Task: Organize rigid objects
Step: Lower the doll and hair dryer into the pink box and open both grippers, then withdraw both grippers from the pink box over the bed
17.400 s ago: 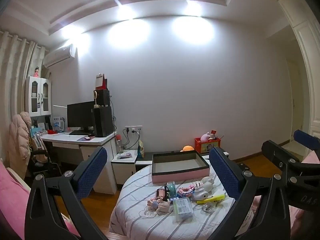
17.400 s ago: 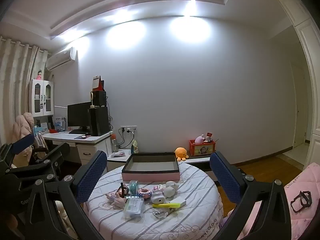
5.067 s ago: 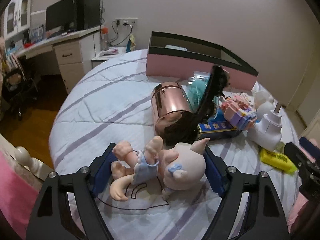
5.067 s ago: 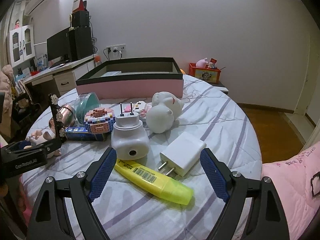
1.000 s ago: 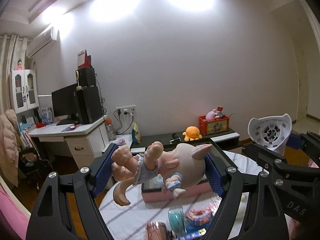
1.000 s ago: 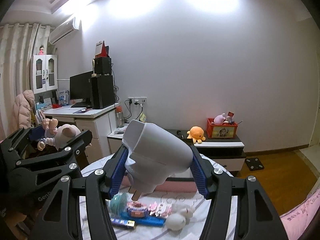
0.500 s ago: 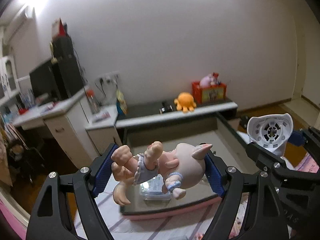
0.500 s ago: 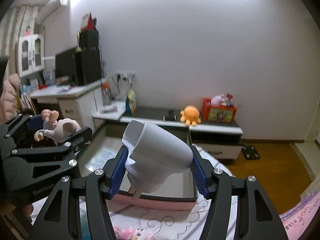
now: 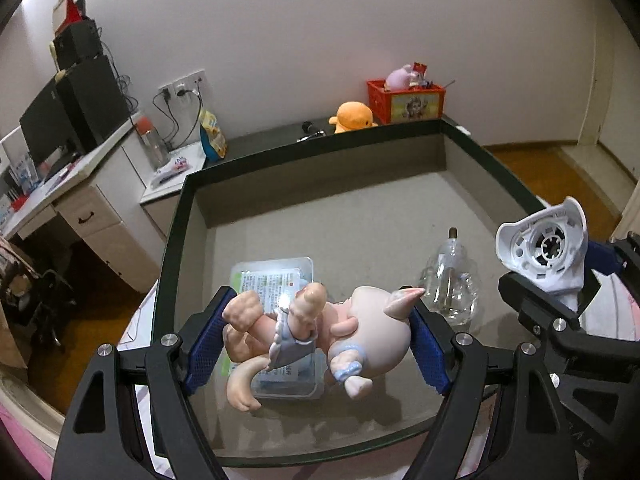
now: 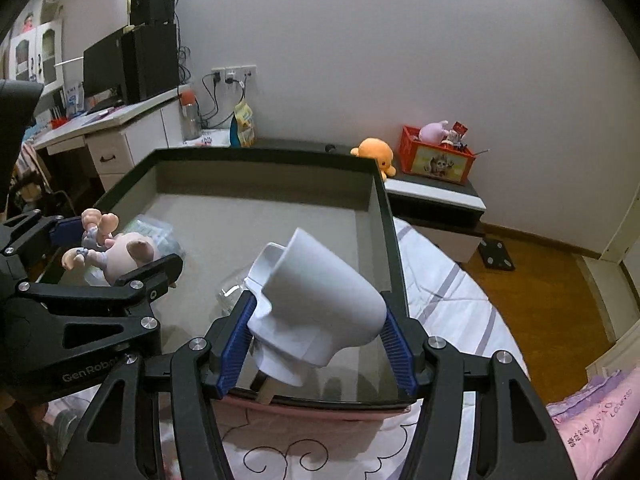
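From the left wrist, the left gripper (image 9: 316, 340) squeezes a pink doll (image 9: 320, 328) between its blue pads, up in the air over the big box (image 9: 496, 168). Down in the box lie a flat clear packet (image 9: 276, 276) under the doll and a small clear bottle (image 9: 450, 280) beside it. The white plug thing (image 9: 544, 244) shows at the right, held by the other gripper.

From the right wrist, the right gripper (image 10: 316, 344) pinches the white plug thing (image 10: 320, 308) over the near right corner of the box (image 10: 384, 200). The doll (image 10: 116, 248) hangs at the left, over the box's left side
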